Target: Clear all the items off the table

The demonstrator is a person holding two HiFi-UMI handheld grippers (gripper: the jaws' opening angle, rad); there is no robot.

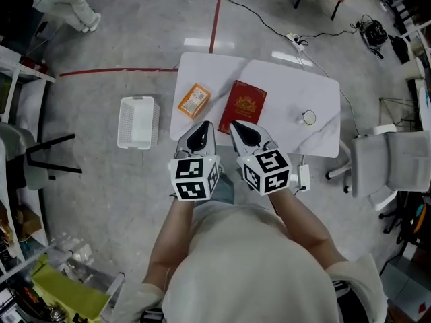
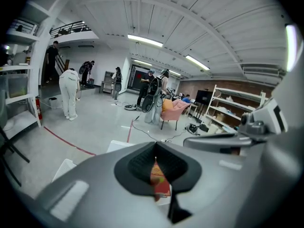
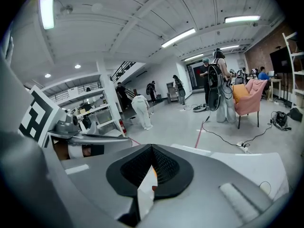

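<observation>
The red book (image 1: 242, 106), the orange box (image 1: 194, 100) and a small round item (image 1: 309, 118) lie on the white table (image 1: 289, 89), none yet lifted. A white basket (image 1: 138, 122) stands on the floor just beside the table, probably to receive them. The left gripper (image 1: 201, 132) and right gripper (image 1: 244, 132) hang over the near edge facing box and book, jaws closed together and empty, apparently staged for a first pick.

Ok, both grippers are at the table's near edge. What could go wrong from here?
The left gripper and right gripper are both shut; they must open before reaching anything.
The red booklet lies flat on the table, so jaws may just push it.
The white basket stands on the floor apart from the table; a careless drop could miss it.
</observation>
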